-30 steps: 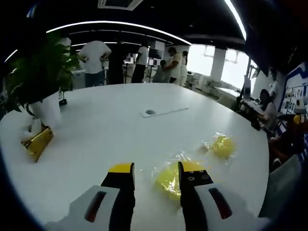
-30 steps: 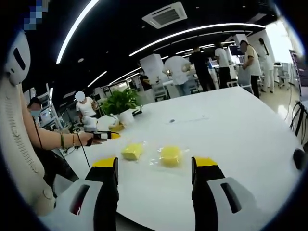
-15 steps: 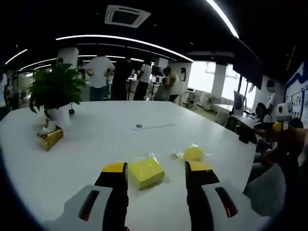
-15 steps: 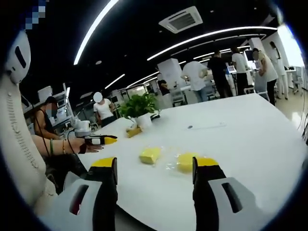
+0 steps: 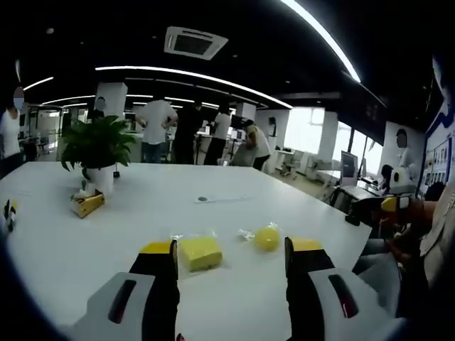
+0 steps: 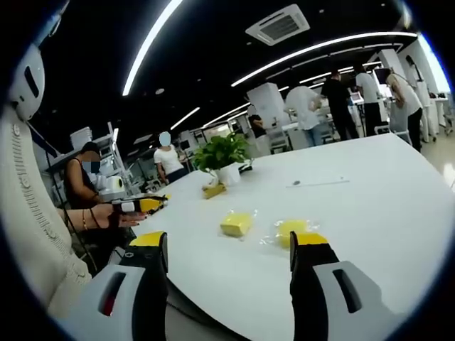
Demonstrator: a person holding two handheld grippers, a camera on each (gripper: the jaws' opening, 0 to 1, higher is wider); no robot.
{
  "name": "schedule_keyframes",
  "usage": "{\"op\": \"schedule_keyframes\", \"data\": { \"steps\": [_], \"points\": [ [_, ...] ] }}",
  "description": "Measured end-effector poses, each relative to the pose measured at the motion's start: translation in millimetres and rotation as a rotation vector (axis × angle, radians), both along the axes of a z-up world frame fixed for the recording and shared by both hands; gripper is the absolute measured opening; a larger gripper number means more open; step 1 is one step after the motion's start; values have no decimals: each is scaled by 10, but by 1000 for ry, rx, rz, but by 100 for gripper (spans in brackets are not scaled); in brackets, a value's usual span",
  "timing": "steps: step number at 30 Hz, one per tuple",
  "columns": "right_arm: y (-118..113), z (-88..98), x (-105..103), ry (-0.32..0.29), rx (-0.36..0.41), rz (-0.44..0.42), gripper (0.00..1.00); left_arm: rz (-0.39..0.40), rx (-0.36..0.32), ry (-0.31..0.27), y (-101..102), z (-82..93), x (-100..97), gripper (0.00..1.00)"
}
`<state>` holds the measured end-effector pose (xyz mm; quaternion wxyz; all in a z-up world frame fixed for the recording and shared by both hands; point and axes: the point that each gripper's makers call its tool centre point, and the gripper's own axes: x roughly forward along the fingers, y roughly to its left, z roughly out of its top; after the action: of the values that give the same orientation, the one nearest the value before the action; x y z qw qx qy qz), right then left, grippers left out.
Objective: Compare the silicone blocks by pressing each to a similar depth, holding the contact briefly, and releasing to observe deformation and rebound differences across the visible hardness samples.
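White table [image 5: 128,213]: square block [image 5: 200,252] flat, corner toward left tongs [image 5: 231,249].

Near edge of desk [image 5: 234,312]: bare white top in front of both tongs, open to pass.
Middle: square yellow block [image 5: 200,252] and round yellow block [image 5: 267,237], each in clear wrap, lie apart with a gap between them.
Far left: potted plant [image 5: 97,150] and a small gold box [image 5: 88,204] beside it.
Beyond the blocks: wide bare top.
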<state>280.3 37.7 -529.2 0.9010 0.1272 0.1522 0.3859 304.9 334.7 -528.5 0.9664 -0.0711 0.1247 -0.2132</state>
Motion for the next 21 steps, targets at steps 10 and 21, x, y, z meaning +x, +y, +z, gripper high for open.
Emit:
{"op": "schedule_keyframes", "data": {
  "steps": [10,21],
  "points": [
    [-44,10,2,-19,13,7,66,-3,-22,-103,-141,332,-154,67],
    [-88,-8,56,-17,39,-13,65,-85,2,-85,-415,348,-193,75]
  ]
}}
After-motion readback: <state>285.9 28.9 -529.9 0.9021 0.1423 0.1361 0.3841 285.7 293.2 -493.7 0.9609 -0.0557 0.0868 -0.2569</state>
